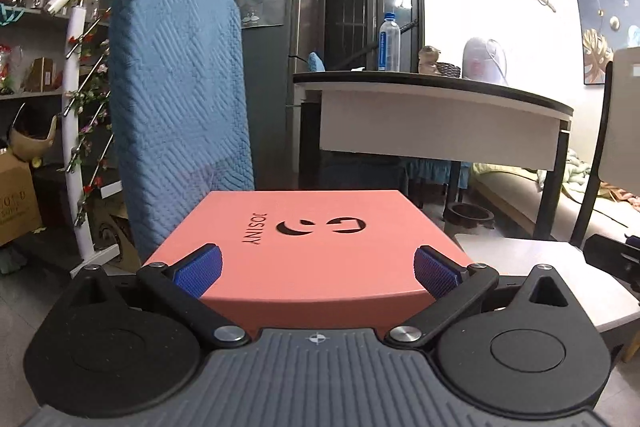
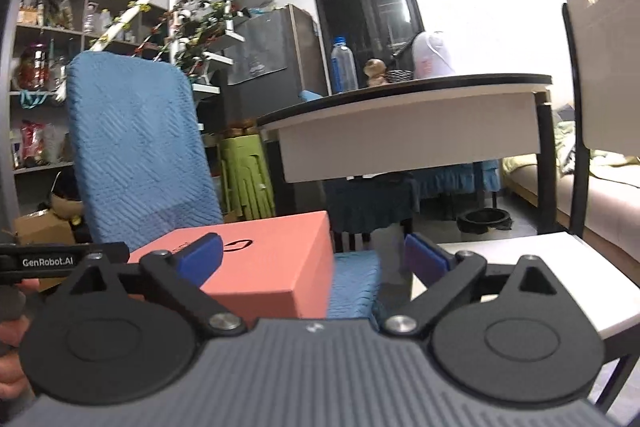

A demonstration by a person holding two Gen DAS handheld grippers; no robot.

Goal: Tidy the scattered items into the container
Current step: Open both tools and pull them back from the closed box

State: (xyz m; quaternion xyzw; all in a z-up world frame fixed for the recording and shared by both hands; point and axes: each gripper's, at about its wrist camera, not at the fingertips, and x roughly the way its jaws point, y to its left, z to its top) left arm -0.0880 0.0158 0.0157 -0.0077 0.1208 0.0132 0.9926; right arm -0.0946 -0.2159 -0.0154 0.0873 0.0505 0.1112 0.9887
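Quickly logged pink box at lower centre of left wrist frame, resting flat on seat of blue chair, lid on. Found it dead ahead of left gripper, with near edge reaching in between the two spread blue fingers; saw no pad clearly touching. Marked left gripper released, holding nothing.

Placed same box lower left of centre in right wrist frame. Found right gripper aimed past its right corner, toward the gap between blue seat and white chair. Marked right gripper released too, and empty. Judged left gripper nearer and squarer to the box.

Could not settle long axis: looked near square from left wrist, perhaps a little wider than deep, low and flat. Noted look: salmon-pink card, matte, crisp corners, dark "JOSINY" lettering and logo on lid, reading upside down to left lens.

Spotted no loose items in either frame and could not see inside box. Judged scene as fitting either a lid due to come off for loading or a lid back on after loading; left that open. Logged table with bottle right of centre, well apart.
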